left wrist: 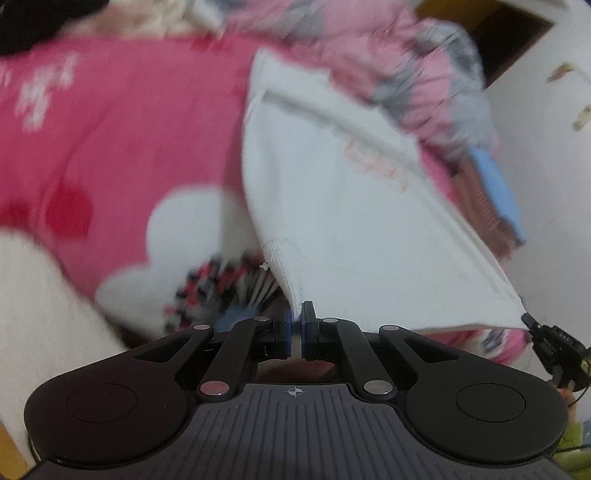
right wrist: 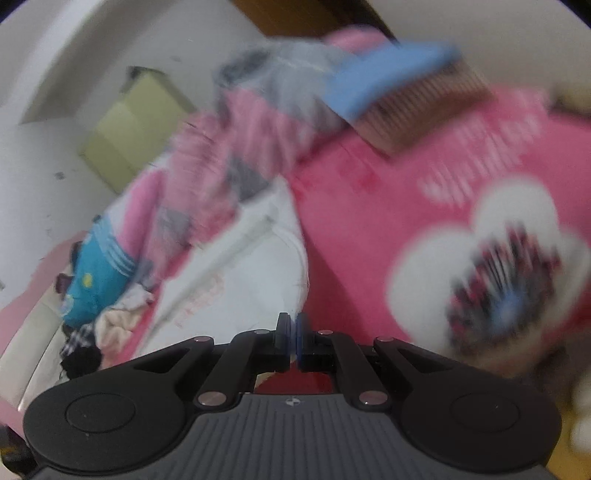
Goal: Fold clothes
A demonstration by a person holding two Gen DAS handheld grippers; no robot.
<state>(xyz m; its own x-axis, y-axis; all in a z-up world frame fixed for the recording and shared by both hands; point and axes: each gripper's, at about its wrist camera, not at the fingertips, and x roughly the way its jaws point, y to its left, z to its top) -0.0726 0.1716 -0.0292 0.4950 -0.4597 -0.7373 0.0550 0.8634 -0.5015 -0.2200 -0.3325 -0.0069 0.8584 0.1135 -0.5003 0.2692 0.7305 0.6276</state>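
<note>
one white garment (left wrist: 332, 229) pinched by two grippers: left gripper (left wrist: 296, 325), right gripper (right wrist: 291, 332)

A pink blanket (left wrist: 122, 147) with white cloud shapes and blurred white print covered the bed, filling the left of the left wrist view and the right of the right wrist view. White walls (right wrist: 55, 92) stood at the upper left of the right wrist view, with a yellow-green box (right wrist: 129, 129) against them. A dark wooden opening (left wrist: 495, 33) showed at the upper right of the left wrist view. Both views were blurred.
</note>
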